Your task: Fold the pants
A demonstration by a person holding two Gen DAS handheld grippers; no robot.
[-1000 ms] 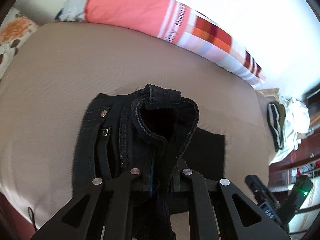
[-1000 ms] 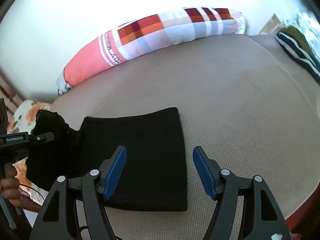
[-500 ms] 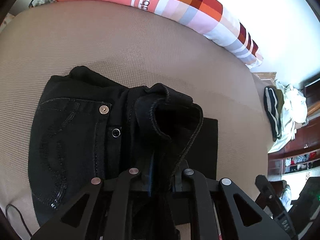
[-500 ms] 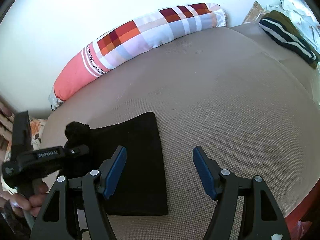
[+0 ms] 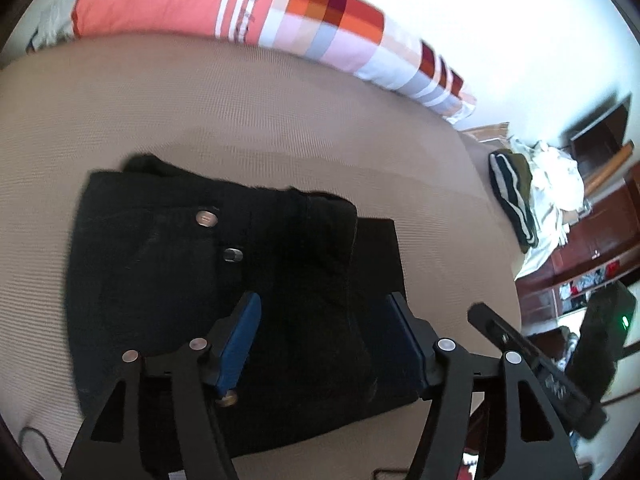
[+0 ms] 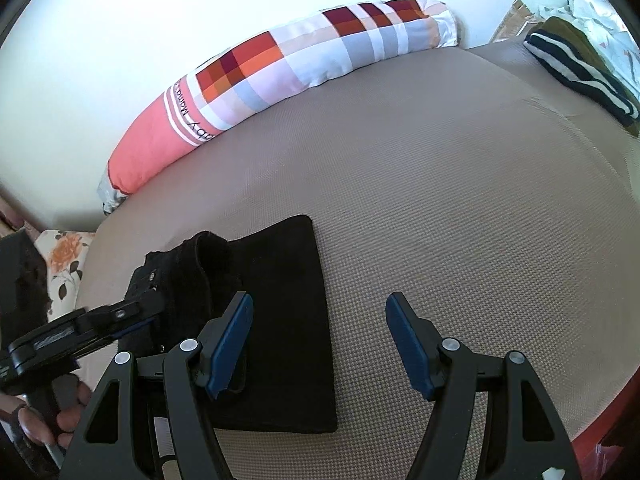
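Left hand-held gripper (image 5: pixel 322 338) has just been opening — its blue pads now stand apart, with the black pants (image 5: pixel 168 280) lying loose between and ahead of them, no pad pressing on the cloth. The pants sit folded on the beige bed (image 5: pixel 240 112), waistband and two metal buttons to the front-left of this gripper. Right hand-held gripper (image 6: pixel 320 344) hovers with jaws wide and nothing between them — the folded pants (image 6: pixel 280 312) lie under and beside its left finger, bare bed under the right. A long patchwork bolster pillow (image 6: pixel 280 76) lies far ahead of both.
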